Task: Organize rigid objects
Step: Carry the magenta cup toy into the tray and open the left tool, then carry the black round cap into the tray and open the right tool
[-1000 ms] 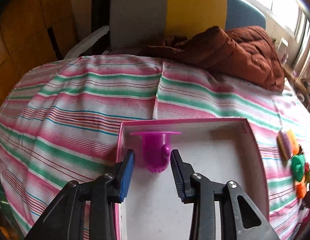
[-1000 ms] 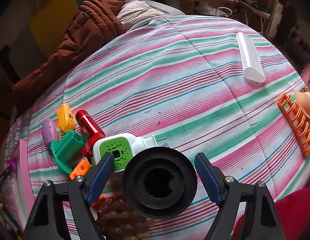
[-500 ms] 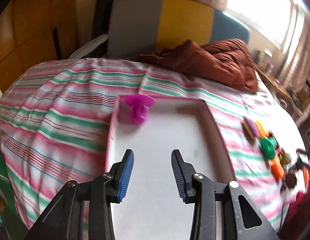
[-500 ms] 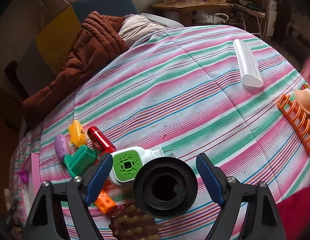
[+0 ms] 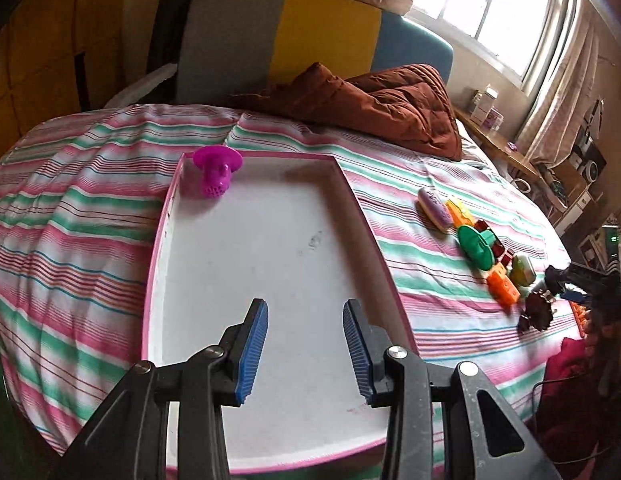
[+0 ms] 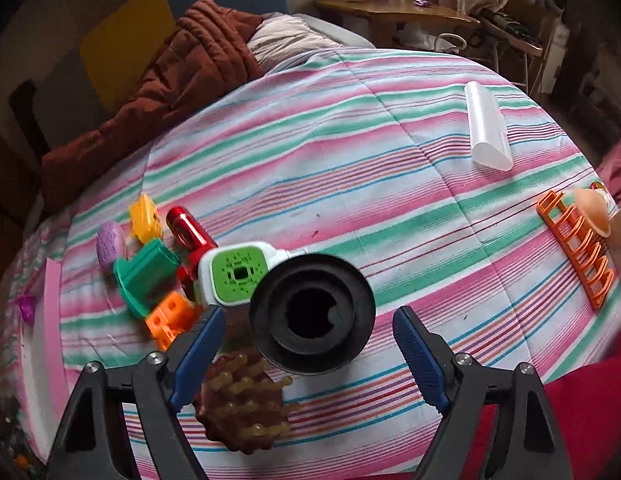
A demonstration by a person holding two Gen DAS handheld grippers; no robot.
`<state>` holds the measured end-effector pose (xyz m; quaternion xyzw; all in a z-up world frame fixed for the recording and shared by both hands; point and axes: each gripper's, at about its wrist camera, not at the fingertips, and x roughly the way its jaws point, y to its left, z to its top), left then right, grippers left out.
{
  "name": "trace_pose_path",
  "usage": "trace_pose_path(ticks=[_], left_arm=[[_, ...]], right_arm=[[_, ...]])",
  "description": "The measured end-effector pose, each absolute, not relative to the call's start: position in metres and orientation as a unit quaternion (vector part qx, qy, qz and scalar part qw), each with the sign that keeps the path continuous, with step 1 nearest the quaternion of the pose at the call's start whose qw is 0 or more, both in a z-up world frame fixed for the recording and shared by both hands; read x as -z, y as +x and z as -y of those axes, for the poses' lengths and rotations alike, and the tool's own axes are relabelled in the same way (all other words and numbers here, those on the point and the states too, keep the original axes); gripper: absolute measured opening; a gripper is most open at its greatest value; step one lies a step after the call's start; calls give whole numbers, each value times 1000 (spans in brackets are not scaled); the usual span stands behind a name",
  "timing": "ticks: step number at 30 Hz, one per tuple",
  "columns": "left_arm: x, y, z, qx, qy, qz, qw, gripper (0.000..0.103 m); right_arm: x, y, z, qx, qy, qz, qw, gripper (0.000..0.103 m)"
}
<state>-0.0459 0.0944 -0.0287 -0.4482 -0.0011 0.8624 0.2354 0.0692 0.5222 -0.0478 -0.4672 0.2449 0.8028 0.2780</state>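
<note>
- Presently your left gripper (image 5: 305, 342) hangs over the near half of the pink-rimmed tray (image 5: 158, 248), jaws parted to a moderate gap with nothing between them.
- The magenta strainer plug (image 5: 216, 168) stands in the tray's far left corner, well apart from your left gripper; the tray floor shows white around it.
- The tray lies on the striped bedspread (image 5: 70, 216), near the bed's left side as the left wrist view shows it.
- Your right gripper (image 6: 308, 350) has its jaws spread wide, and they have just been closing a little. The black round cup (image 6: 312, 312) sits between them, with a clear gap to each pad, so nothing is gripped.
- Just left of the cup lie the white and green block (image 6: 236, 274), a red cylinder (image 6: 188, 230), a green flanged piece (image 6: 144, 276), an orange cube (image 6: 168, 316), a yellow piece (image 6: 144, 216) and a lilac oval (image 6: 109, 244).
- A brown knobbed piece (image 6: 242, 404) lies at the bed's near edge, under the left jaw.
- An orange rack (image 6: 578, 248) lies towards the bed's right edge, and a clear plastic tube (image 6: 486, 128) towards the far right.
</note>
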Motion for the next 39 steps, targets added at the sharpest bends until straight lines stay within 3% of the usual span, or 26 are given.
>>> trace_pose_path(ticks=[1,2,3,23,39], left_arm=[[29,-44,-95,-861,-450,1,236,39],[30,-42,-94,-861,-450,2,236,39],[30,-40,-94,-861,-450,1,236,39],[25,-15,-88,-876,-446,-41,178,39],[16,-9,-77,-890,-425,-53,155,39]], right_arm=[[53,67,-522,-799,-475,-236,282,75],[58,65,-521,-793,-487,-225,287,48],[62,64,-521,-788,-496,-215,294,44],[42,85,-540,-809,-427,-225,335,44],[16,80,-510,-861,-378,-228,253,44]])
